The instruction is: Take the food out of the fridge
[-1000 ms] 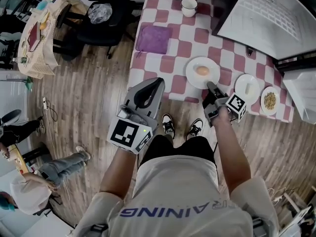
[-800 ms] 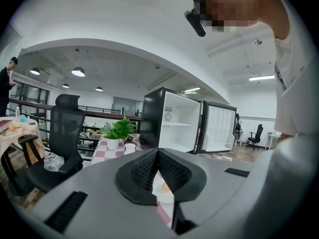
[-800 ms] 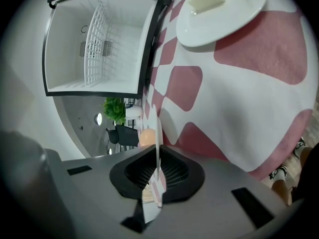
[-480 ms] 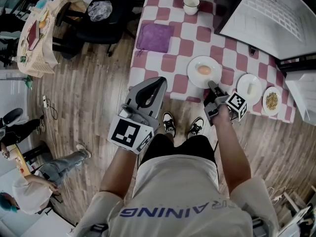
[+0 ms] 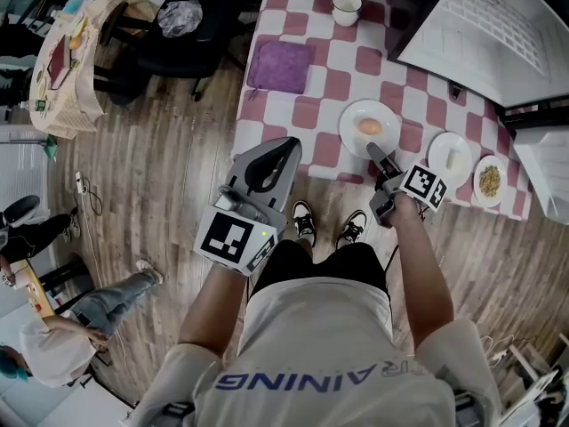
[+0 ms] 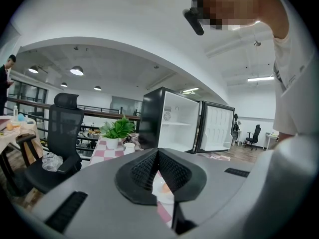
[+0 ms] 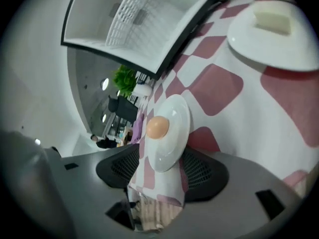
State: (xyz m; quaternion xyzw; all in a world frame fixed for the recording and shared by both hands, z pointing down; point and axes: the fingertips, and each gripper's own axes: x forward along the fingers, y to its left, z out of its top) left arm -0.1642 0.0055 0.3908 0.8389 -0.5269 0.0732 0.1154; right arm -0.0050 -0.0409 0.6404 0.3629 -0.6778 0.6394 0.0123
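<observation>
On the checkered table point(image 5: 311, 114) stands a white plate point(image 5: 351, 118) with a round orange-tan piece of food point(image 5: 370, 126). My right gripper point(image 5: 375, 153) is at the plate's near rim. In the right gripper view the plate point(image 7: 174, 113) and its food point(image 7: 157, 127) lie between the spread pads point(image 7: 204, 171). The jaws of my right gripper point(image 7: 159, 163) have just been opening and stand open. My left gripper point(image 5: 286, 145) hangs over the floor by the table's edge. Its tips meet in the view from my left gripper point(image 6: 157, 154), with nothing held.
Right of the egg plate are a plate with a white block point(image 5: 447, 157) and a plate of grains point(image 5: 487, 181). The open fridge point(image 5: 480, 34) stands at the table's far right. A purple cloth point(image 5: 280, 67), a cup point(image 5: 344, 7) and an office chair point(image 5: 182, 34) lie further off.
The right gripper has rolled, as its marker cube shows, and stays at the plate's near rim. The left gripper has kept still.
</observation>
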